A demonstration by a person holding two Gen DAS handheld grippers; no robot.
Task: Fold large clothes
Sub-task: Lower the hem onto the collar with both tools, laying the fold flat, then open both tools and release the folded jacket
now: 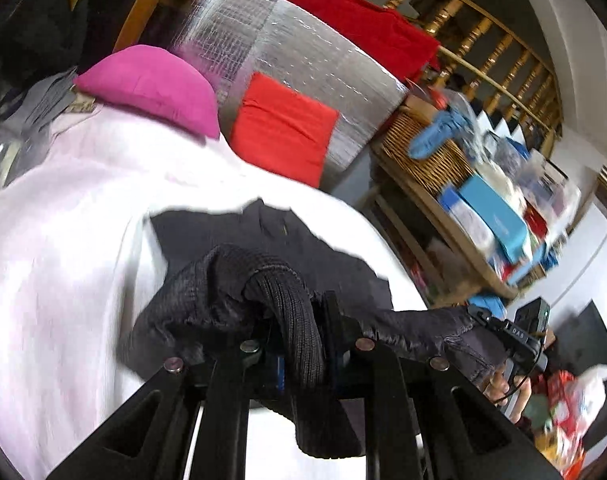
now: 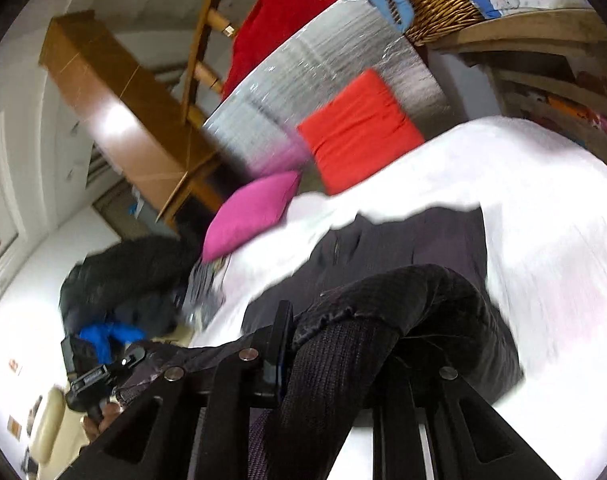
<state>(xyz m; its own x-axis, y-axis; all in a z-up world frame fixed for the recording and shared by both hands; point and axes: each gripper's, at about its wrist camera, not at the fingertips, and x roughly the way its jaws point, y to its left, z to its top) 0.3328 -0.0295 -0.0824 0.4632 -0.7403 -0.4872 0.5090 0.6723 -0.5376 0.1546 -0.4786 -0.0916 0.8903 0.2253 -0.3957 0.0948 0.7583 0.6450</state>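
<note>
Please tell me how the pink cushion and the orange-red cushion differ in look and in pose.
The pink cushion is magenta and looks plump with rounded edges; the orange-red cushion is flatter and squarer. The pink cushion lies on the white sheet; the orange-red cushion leans against the silver board behind it. Both are plain, single-coloured and sit at the far end of the sheet, side by side.

White walls [image 1: 575,40]; gilded railing [image 1: 499,48]; cluttered shelf [image 1: 455,240].

Both grippers tilt slightly downward, left gripper [image 1: 299,344] and right gripper [image 2: 303,356], fingers clamped on dark knit fabric [image 1: 223,280].
</note>
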